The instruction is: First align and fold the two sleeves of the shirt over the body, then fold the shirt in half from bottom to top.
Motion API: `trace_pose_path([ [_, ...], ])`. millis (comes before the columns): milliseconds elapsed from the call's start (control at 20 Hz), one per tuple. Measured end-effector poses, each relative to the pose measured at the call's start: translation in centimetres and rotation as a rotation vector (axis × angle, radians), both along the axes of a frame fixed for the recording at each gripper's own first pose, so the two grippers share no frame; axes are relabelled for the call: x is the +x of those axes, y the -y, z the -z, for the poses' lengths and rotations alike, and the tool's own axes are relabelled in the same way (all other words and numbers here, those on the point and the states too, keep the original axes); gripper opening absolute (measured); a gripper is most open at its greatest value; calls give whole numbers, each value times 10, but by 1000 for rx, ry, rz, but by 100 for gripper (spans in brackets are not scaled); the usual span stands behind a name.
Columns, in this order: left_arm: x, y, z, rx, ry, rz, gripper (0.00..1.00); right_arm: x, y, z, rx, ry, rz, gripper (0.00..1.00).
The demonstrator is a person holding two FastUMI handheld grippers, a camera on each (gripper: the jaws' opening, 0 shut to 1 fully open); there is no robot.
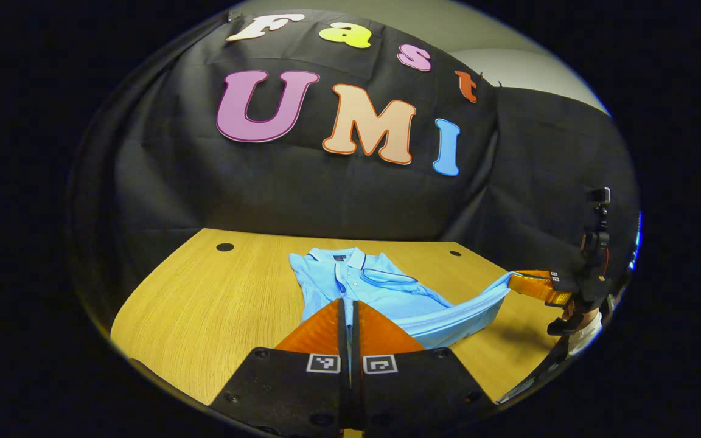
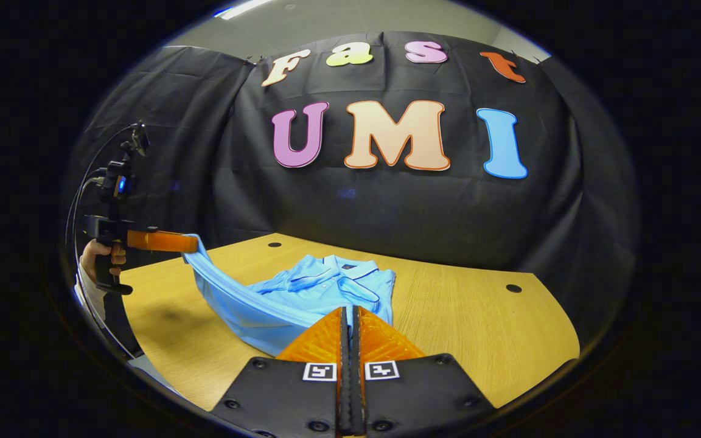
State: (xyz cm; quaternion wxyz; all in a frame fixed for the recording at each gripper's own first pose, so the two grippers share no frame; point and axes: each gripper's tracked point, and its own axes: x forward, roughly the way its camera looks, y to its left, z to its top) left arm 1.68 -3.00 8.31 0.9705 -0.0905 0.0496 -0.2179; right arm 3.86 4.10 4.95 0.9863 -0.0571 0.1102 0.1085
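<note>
Shirt (image 1: 356,286) lengthwise — collar toward wall, hem lifted

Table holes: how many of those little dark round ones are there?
2 visible: one hole near the far left corner, another near the far right corner. The polo shirt might hide more.

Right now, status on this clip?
Left gripper and right gripper both shut on hem of blue polo shirt. Hem lifted, sleeves folded in. Wooden table, nothing blocking.
</note>
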Motion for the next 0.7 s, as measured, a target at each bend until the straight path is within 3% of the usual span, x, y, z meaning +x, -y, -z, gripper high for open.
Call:
trace_pose_path([
  [450, 120, -13, -28, -27, -36, -89, 0, 116, -10, -28, -59, 32, 21, 2],
  [700, 179, -23, -25, -34, -102, -124, 0, 181, -7, -12, -53, -23, 38, 2],
])
